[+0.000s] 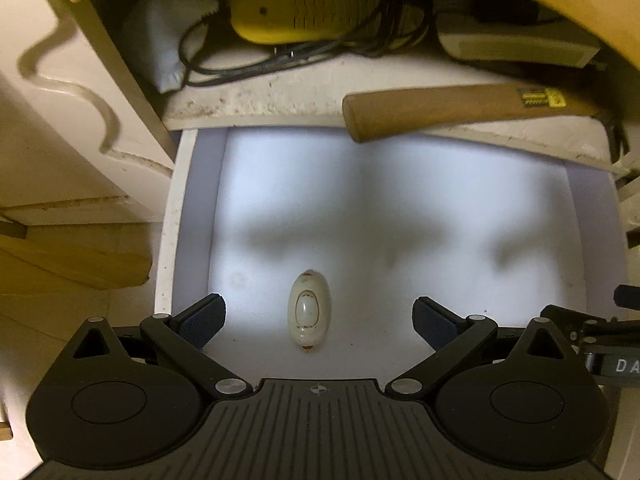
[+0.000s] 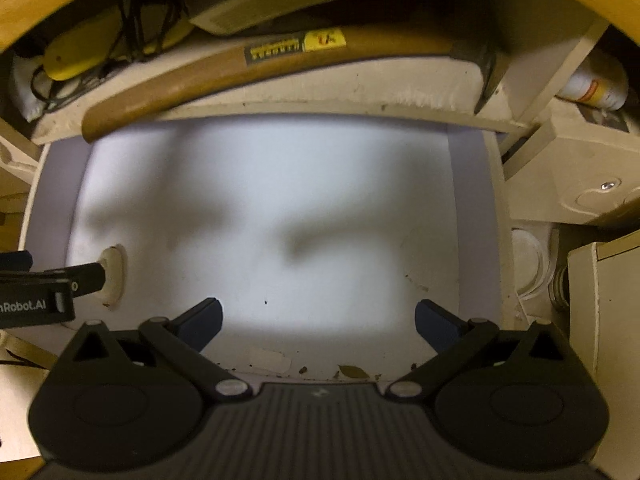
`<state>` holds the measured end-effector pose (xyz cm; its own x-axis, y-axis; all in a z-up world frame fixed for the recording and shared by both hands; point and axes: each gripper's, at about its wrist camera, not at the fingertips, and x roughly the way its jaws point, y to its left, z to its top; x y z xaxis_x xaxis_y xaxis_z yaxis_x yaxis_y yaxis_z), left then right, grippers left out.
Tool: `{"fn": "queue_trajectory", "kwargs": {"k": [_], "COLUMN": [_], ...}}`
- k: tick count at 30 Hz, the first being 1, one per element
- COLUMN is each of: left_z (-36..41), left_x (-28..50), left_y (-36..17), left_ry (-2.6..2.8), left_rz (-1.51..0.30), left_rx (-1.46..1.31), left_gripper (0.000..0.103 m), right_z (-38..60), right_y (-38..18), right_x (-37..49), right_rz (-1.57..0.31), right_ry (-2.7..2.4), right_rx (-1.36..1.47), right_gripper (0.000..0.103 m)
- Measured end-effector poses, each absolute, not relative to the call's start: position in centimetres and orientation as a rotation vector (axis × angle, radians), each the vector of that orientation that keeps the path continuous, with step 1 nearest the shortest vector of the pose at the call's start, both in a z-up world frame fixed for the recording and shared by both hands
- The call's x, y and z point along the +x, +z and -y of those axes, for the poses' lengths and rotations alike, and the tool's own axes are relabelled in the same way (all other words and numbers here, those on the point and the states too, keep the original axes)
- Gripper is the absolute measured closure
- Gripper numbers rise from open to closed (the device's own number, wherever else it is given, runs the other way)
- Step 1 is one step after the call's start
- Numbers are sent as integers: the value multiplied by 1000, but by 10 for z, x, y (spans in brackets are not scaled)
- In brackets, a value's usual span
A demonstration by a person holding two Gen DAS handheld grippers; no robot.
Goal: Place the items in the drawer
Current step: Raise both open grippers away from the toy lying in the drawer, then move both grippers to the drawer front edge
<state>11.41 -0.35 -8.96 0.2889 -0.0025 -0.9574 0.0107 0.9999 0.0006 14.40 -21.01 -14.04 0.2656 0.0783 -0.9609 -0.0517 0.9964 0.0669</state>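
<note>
A white pulled-out drawer (image 1: 176, 216) fills both wrist views, its floor brightly lit. A small cream oval switch (image 1: 309, 312) lies on the drawer floor, between the wide-apart fingers of my left gripper (image 1: 320, 322) and touching neither. My left gripper is open. In the right wrist view the same switch (image 2: 116, 276) shows at the drawer's (image 2: 472, 216) left side, partly hidden by a finger of the left gripper. My right gripper (image 2: 318, 320) hovers open over bare drawer floor with nothing between its fingers.
On the shelf above the drawer lies a wooden-handled hammer (image 1: 440, 110), its handle end jutting over the drawer. Behind it sit a yellow device (image 1: 304, 10) with black cables, a white bag (image 1: 168, 36) and a beige box (image 1: 516, 46). A white bottle (image 2: 596, 84) lies at right.
</note>
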Motion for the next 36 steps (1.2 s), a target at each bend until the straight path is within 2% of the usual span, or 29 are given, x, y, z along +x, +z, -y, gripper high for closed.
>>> {"fn": "queue_trajectory", "kwargs": {"k": [14,21,36], "left_z": [1,2,9], "left_x": [125,113,92], "left_y": [-99,-86,-96], "left_ry": [-18,-19,-43], "left_rz": [-1156,-1100,-1206], "left_rx": [-17,-19,15], "left_gripper": [0,0,0], "right_z": [210,210,213], "right_y": [-111,-96,-102], "right_x": [126,115,95], "right_rz": [-1196,-1136,-1231], "right_ry": [104,106,107], "right_rx": [36,40,29], "right_gripper": [0,0,0]}}
